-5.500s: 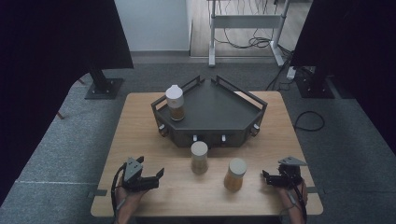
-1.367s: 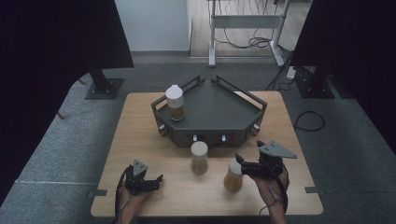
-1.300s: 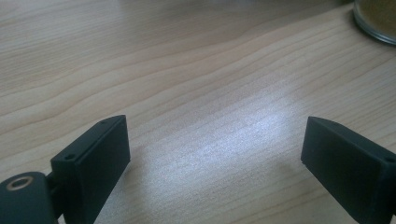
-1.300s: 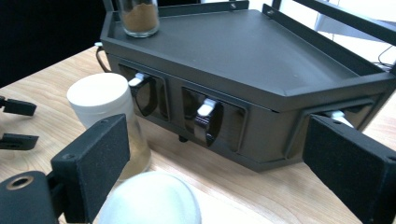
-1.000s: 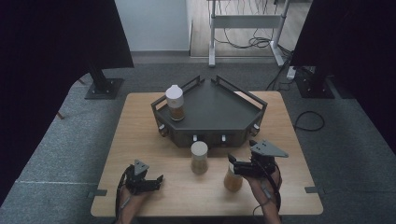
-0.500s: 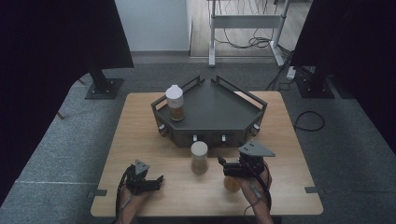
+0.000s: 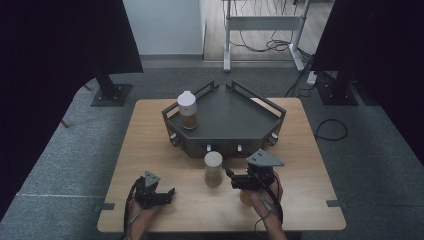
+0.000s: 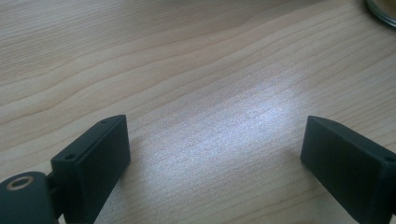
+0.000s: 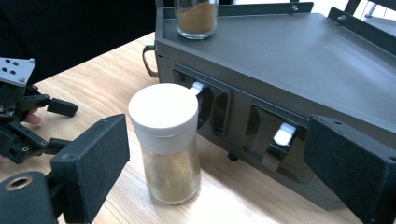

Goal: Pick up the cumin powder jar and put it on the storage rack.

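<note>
We see right gripper (image 7: 230,176) lower centre, jaws apart, just right of white-capped jar (image 7: 213,168); left gripper (image 7: 170,194) lower left.

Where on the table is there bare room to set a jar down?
Bare wood: the table's left strip beside the rack, and its right front corner beyond the right tongs. Crowded: front middle, around the white-capped jar by the rack.

High view's pretty dim and soft with black corners, while the gripper views are brighter, with a pale glare patch on the table (image 8: 252,112), blurry near jaws, and a sharp jar (image 9: 167,140).
</note>
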Demonstrator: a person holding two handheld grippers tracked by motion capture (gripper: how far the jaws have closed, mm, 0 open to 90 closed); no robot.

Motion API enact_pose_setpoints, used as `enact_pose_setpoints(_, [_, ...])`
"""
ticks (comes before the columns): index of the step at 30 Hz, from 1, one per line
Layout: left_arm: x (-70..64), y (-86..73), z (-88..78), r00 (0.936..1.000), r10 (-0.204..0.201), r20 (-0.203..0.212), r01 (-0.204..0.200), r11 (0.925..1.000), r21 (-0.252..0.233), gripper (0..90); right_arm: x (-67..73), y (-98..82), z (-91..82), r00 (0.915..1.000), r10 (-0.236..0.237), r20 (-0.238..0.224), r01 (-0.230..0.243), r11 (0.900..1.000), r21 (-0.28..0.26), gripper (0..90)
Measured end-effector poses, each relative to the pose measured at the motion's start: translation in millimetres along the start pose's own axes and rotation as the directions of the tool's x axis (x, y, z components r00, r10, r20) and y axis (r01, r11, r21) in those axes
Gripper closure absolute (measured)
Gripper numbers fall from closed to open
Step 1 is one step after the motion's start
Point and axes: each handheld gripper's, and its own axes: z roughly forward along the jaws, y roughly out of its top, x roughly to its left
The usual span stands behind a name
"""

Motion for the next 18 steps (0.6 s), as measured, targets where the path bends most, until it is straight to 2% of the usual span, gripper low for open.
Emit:
enact_pose_setpoints(11, [-0.4, 0.0, -0.2, 1.0000, -0.001, -0.001, 0.001, 1.0000, 0.001, 7.7, 8.0, 2.4, 15.5, 0.9997, -0.002, -0.024, 0.002, 1.000, 0.012, 6.4])
enact_pose_setpoints(18, [-0.7, 0.0, -0.3, 1.0000, -0.002, -0.002, 0.002, 1.0000, 0.001, 7.7, 16.0, 2.5, 25.1, 0.9998, -0.003, -0.018, 0.004, 1.000, 0.019, 6.3])
